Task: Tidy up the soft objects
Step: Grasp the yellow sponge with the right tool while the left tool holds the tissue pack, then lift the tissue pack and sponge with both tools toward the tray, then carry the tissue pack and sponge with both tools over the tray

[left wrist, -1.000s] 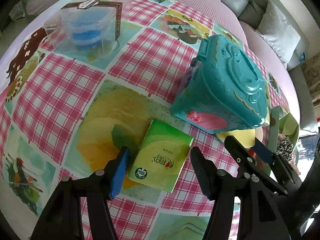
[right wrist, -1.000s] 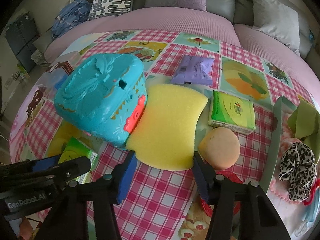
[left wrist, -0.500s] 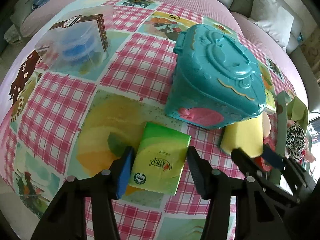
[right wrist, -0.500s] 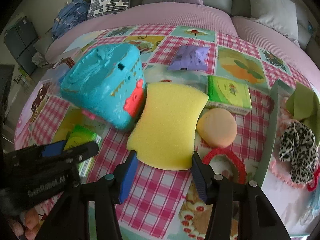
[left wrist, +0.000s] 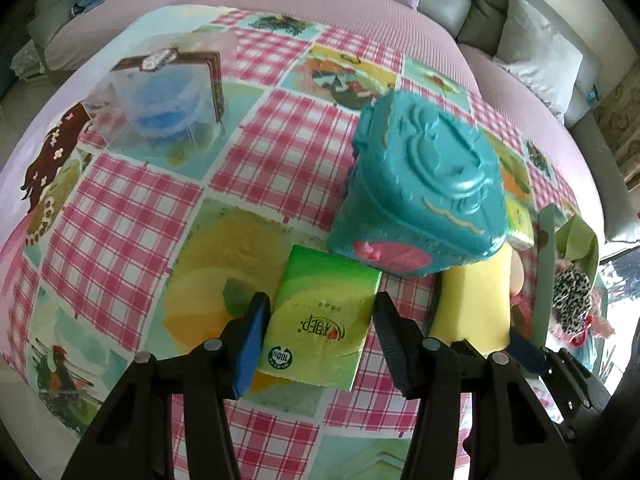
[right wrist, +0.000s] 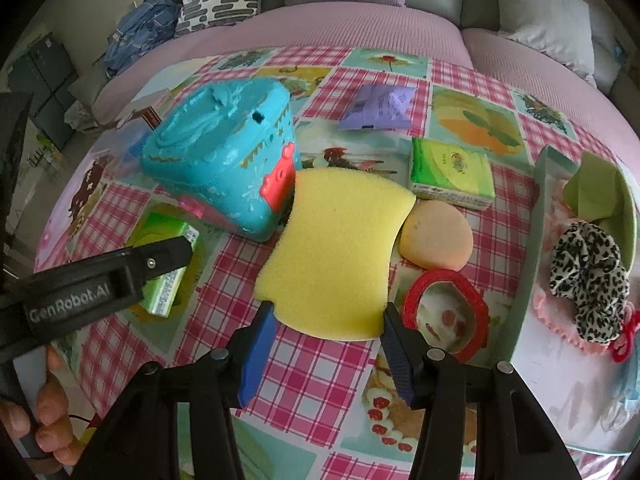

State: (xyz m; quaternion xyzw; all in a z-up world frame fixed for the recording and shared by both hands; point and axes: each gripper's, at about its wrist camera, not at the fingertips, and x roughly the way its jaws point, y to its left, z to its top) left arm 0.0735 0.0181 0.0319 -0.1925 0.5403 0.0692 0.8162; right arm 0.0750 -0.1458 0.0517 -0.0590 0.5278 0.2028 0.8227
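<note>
A green tissue pack (left wrist: 320,316) lies flat on the checked tablecloth. My left gripper (left wrist: 318,340) is open with its fingers on either side of the pack's near end. The pack also shows in the right wrist view (right wrist: 164,256) under the left gripper. A yellow sponge (right wrist: 340,252) lies in front of my right gripper (right wrist: 326,350), which is open with its fingertips at the sponge's near edge. A second green tissue pack (right wrist: 452,172), a purple pack (right wrist: 378,106) and an orange round sponge (right wrist: 436,240) lie beyond it.
A teal plastic toy case (right wrist: 228,152) stands against the sponge's left side. A red ring (right wrist: 444,312) lies right of the sponge. A green tray (right wrist: 538,240) at right holds a leopard scrunchie (right wrist: 588,276) and cloths. A clear box (left wrist: 164,96) stands far left.
My left gripper has moved forward so its fingers now flank the green tissue pack. My right gripper has moved closer to the yellow sponge's near edge.
</note>
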